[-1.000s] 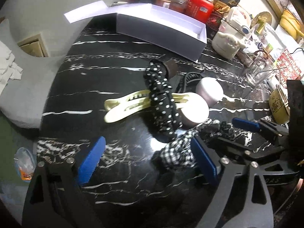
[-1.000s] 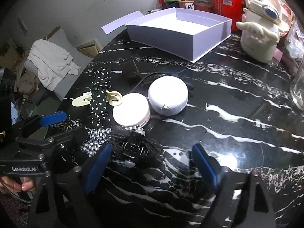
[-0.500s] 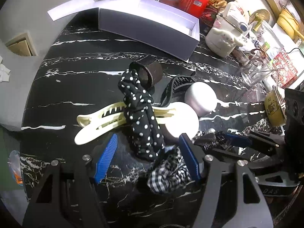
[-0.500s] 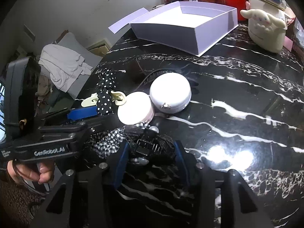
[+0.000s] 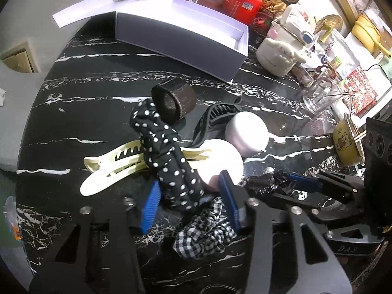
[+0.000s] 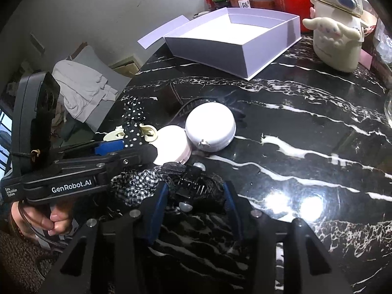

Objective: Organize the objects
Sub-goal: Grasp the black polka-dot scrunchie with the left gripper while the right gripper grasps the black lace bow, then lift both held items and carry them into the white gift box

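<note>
Left gripper: blue pads set on either side of the near end of the polka-dot scrunchie, jaws narrowed around it; whether the pads press the fabric cannot be told for sure.

Polka-dot scrunchie: black with white dots, stretched long; in the left wrist view its long axis runs from the near end between the pads up and to the left toward the brown band, which it touches at the far end. It lies across the cream hair claw.

Cream hair claw: lies flat on the black marble table, long axis crossing the scrunchie's, toothed end pointing right toward the pink round case.

Checked scrunchie: black-and-white, crumpled, just beside the left gripper's right finger.

Right gripper: jaws drawn in around the black lace hair clip, pads touching its sides.

Black lace hair clip: lies on the table just in front of the pink round case, against the checked scrunchie.

White round case: touching the pink round case; a black comb headband lies behind it.

White box: open, at the far edge of the table, well apart from the cluster.

Cream character jar: upright, right of the box.
</note>
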Motion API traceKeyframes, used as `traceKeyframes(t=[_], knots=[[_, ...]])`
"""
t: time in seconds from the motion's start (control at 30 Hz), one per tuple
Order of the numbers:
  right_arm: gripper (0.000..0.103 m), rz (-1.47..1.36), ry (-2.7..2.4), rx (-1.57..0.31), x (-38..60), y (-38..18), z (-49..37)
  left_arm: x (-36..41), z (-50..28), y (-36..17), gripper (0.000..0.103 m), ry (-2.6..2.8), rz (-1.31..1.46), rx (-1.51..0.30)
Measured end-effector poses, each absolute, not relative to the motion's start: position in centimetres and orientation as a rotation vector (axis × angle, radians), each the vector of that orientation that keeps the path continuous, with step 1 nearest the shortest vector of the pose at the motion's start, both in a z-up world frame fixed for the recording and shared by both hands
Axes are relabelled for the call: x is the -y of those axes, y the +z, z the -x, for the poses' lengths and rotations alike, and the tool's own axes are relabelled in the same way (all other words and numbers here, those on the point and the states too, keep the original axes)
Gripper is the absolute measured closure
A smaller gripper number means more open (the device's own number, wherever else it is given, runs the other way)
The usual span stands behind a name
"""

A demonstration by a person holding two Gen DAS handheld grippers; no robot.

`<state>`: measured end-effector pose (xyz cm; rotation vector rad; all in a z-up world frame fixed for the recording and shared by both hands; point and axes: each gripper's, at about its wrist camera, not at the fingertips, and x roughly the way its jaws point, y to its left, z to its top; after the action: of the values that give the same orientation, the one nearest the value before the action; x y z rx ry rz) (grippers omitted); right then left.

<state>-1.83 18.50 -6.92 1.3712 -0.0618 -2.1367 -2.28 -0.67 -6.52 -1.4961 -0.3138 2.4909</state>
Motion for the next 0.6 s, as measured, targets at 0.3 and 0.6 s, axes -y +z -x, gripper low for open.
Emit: traceKeyframes(t=[0.3,0.6], knots=[[0.057,-1.342,-2.165,0.069,-19.2,-6.2,0.5,0.6,1.3,-6.1,0.084,2.526,1.468,0.284],[0.057,-1.286,-2.195,0.078,-19.9,-5.2,-1.3,0.0,-0.5,-4.6,0.084,2.562,1.406,0.249]])
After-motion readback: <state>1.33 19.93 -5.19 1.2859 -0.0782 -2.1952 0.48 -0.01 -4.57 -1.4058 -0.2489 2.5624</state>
